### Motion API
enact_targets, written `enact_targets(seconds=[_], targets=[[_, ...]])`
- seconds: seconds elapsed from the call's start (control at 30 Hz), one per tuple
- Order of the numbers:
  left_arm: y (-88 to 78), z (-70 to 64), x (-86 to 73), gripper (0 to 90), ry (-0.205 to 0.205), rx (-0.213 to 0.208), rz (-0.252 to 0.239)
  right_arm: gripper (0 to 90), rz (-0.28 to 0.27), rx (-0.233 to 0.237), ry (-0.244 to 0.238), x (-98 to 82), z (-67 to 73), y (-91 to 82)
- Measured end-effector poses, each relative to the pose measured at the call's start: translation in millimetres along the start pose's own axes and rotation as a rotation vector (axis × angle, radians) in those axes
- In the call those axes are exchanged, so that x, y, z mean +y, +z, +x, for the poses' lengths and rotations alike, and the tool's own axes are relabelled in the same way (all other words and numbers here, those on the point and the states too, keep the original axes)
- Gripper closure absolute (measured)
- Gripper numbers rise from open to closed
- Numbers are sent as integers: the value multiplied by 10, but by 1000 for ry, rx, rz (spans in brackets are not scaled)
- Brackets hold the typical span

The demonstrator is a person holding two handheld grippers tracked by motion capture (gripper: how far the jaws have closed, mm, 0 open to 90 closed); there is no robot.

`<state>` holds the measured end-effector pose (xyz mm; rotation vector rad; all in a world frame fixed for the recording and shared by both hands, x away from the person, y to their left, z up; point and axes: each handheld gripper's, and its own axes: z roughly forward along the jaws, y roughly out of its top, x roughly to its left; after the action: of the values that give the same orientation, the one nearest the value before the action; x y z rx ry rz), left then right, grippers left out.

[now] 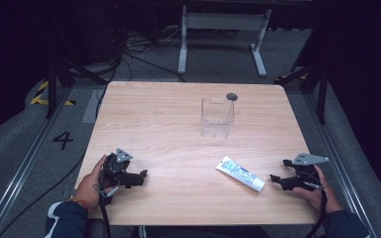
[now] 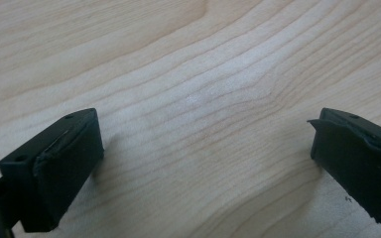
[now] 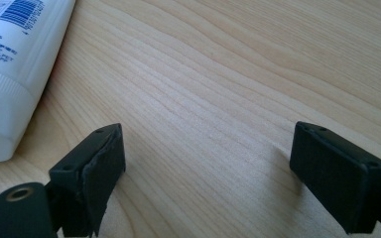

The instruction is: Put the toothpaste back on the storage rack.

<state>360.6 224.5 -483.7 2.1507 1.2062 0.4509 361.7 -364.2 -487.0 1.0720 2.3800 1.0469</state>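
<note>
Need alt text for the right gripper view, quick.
The right claw stands open and empty over the bare wooden table. A white tube lies at the upper left, cap end nearest, just outside the left jaw.

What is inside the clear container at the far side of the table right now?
The clear container looks empty: the table shows through its walls. The white tube lies outside it, near the right gripper. Its bottom is too small to check.

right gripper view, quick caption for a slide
Open right gripper low over the light wooden table, its black jaws apart, beside a white plastic tube.
</note>
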Motion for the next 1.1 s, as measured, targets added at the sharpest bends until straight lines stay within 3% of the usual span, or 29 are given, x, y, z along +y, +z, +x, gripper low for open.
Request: enact_targets(seconds=[0.2, 0.27, 0.5, 0.73, 0.83, 0.97, 1.0, 1.1], targets=[[9, 56, 27, 0, 41, -40, 17, 145, 1, -7, 5, 5, 7, 5], [17, 80, 24, 1, 60, -41, 2, 145, 3, -8, 5, 9, 7, 5], [5, 85, 5, 2, 53, -53, 2, 145, 25, -4, 3, 34, 2, 4], [-2, 139, 10, 0, 111, -76, 7, 154, 83, -21, 10, 115, -30, 14], [2, 134, 2, 1, 97, -88, 0, 168, 96, -13, 5, 137, -31, 14], [-4, 151, 7, 2, 117, -85, 4, 197, 101, 2, 0, 164, -27, -12], [-4, 139, 2, 2, 98, -92, 7, 201, 101, 9, -6, 174, -24, -24], [-4, 157, 6, 2, 122, -88, 3, 208, 97, 8, -6, 192, -10, -44]])
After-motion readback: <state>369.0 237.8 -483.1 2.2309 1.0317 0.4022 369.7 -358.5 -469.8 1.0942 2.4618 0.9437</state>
